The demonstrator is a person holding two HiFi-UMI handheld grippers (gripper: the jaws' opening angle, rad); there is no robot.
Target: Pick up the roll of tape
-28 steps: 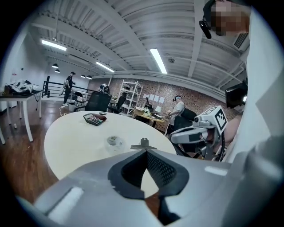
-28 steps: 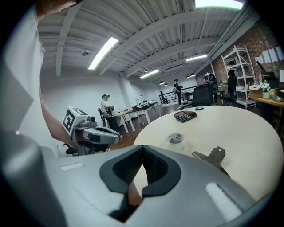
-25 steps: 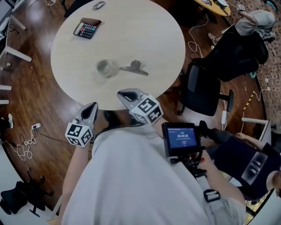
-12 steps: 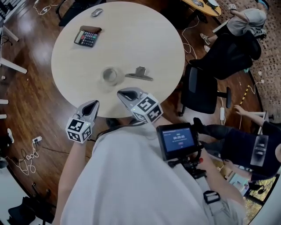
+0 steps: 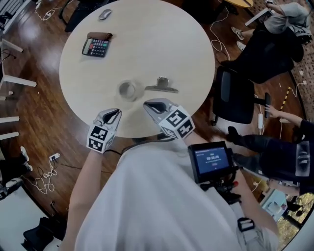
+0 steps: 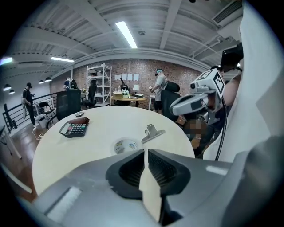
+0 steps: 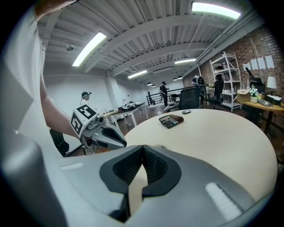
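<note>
Two grippers hover over the near edge of a round pale wooden table (image 5: pixel 147 34).
The grey left gripper (image 5: pixel 114 113), empty, has just been opening its jaws to a narrow slit. The clear roll of tape (image 5: pixel 127 90) lies flat just beyond it, beside a silver bulldog clip (image 5: pixel 162 86). The grey right gripper (image 5: pixel 149 105) has its jaws together on nothing.

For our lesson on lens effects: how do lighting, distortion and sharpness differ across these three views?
Head view: even light, sharp; the clear roll of tape barely stands out on the pale round table. Left gripper view: fisheye, black corners, ceiling strip light blown out. Right gripper view: same curvature, a glaring ceiling lamp.
</note>
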